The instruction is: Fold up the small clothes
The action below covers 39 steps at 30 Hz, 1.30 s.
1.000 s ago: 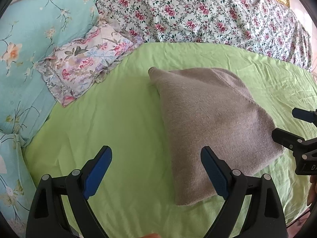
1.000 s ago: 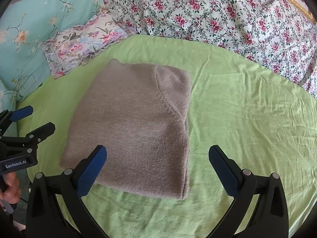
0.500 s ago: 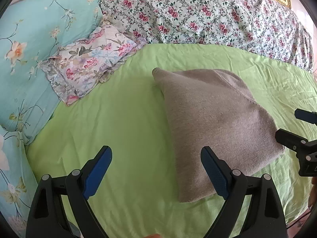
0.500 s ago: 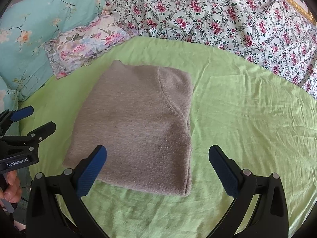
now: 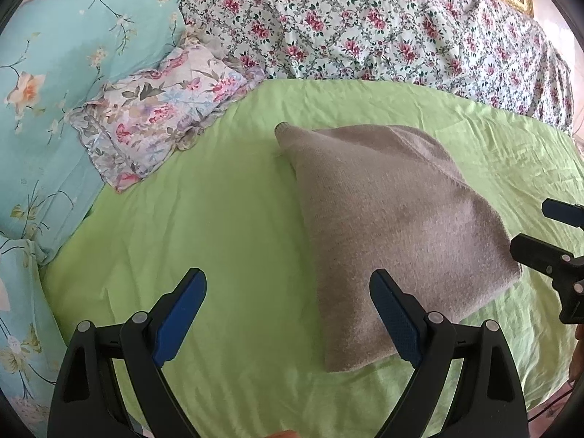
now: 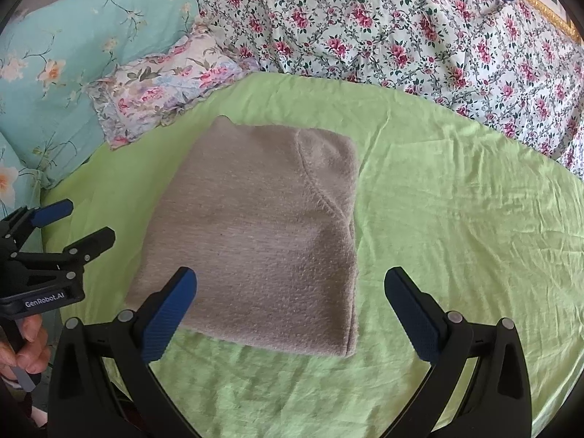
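Note:
A grey-brown knitted garment point(image 5: 394, 226) lies folded into a flat rectangle on the green sheet point(image 5: 219, 226); it also shows in the right wrist view point(image 6: 255, 237). My left gripper point(image 5: 288, 314) is open and empty, held above the sheet at the garment's near left edge. My right gripper point(image 6: 290, 310) is open and empty, above the garment's near edge. Each gripper shows at the side of the other's view: the right one point(image 5: 547, 241) and the left one point(image 6: 58, 230), both apart from the garment.
A small floral pillow point(image 5: 160, 116) and a turquoise flowered pillow point(image 5: 62, 58) lie at the back left. A rose-patterned quilt point(image 5: 383, 25) runs along the back. The sheet point(image 6: 456, 219) stretches to the right of the garment.
Both grippers have drawn back slightly from the folded garment, which sits a little farther off in both views. The jaws stayed open. The garment has not moved.

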### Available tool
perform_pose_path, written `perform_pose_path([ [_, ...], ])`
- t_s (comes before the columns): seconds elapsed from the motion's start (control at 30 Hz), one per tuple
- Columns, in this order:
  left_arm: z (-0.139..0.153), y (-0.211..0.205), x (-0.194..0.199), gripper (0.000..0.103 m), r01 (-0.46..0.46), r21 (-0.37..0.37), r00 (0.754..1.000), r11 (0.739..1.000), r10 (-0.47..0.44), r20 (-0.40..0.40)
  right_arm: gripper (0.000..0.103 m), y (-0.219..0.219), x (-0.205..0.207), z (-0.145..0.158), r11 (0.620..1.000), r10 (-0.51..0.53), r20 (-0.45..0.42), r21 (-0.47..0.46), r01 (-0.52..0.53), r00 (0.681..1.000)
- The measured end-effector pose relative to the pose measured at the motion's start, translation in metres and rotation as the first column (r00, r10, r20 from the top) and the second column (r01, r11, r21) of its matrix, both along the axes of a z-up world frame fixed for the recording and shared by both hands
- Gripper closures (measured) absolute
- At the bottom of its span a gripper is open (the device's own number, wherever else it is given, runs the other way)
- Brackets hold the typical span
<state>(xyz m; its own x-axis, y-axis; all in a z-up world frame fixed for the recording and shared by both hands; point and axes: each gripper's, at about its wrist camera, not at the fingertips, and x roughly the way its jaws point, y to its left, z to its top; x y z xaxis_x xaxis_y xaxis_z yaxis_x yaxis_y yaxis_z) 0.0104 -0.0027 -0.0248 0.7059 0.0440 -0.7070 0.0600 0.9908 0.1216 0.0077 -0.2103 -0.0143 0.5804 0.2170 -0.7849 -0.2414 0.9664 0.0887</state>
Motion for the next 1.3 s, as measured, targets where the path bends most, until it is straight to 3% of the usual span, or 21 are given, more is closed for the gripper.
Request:
perform_pose_path([
  [1.3, -0.001, -0.01, 0.019, 0.011, -0.004, 0.0, 0.999, 1.0, 0.004, -0.037, 0.0, 0.007, 0.016, -0.006, 1.0, 0.023, -0.041, 0.018, -0.022, 0.999],
])
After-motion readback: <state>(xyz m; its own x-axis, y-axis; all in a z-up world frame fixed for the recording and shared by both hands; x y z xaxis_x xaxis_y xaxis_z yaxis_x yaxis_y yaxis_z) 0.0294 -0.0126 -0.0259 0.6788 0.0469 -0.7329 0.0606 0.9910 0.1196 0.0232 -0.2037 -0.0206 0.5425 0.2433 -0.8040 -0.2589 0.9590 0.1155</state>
